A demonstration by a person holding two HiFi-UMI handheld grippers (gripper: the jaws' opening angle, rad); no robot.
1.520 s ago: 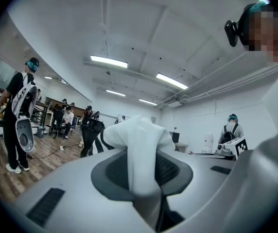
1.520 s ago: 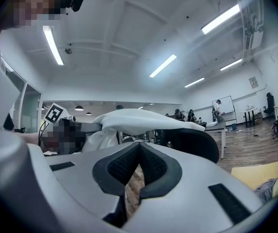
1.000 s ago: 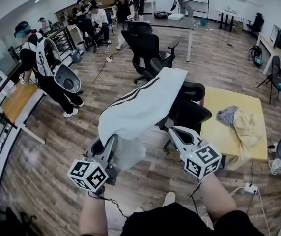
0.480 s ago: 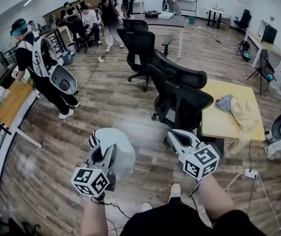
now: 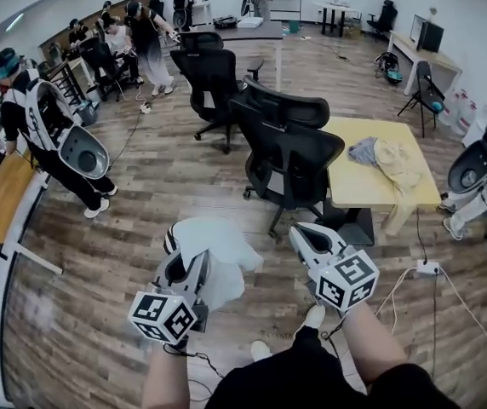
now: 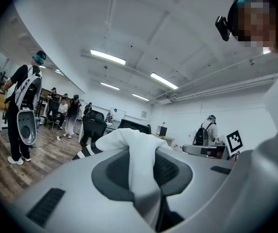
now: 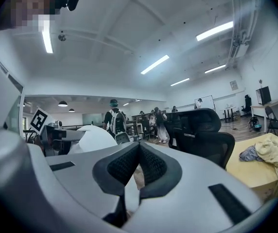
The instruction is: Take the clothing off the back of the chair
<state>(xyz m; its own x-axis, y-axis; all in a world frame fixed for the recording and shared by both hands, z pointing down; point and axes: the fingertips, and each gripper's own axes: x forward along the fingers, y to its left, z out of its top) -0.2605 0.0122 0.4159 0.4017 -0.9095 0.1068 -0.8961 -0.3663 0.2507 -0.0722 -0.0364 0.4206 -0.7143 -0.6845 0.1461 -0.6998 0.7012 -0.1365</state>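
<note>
A white garment with black stripes [image 5: 214, 254] hangs bunched from my left gripper [image 5: 184, 267], which is shut on it, low over the floor in the head view. In the left gripper view the cloth [image 6: 139, 149] runs up between the pads and folds over the tips of that gripper [image 6: 141, 178]. The black office chair [image 5: 290, 147] stands beyond, its back bare. My right gripper [image 5: 307, 239] sits to the right of the garment and apart from it. In the right gripper view its pads meet with nothing between them [image 7: 138, 154]; the chair [image 7: 202, 130] is ahead and the garment [image 7: 93, 139] to the left.
A yellow table [image 5: 358, 186] with a heap of clothes [image 5: 388, 156] stands right of the chair. A second black chair [image 5: 209, 71] is farther back. A person with a backpack [image 5: 39, 126] stands at the left, another person [image 5: 482, 169] at the right edge. A power strip [image 5: 428, 267] lies on the floor.
The garment lay draped over the chair back a second ago; it has come off and hangs bunched at my left gripper. Both grippers have drawn back from the chair.
</note>
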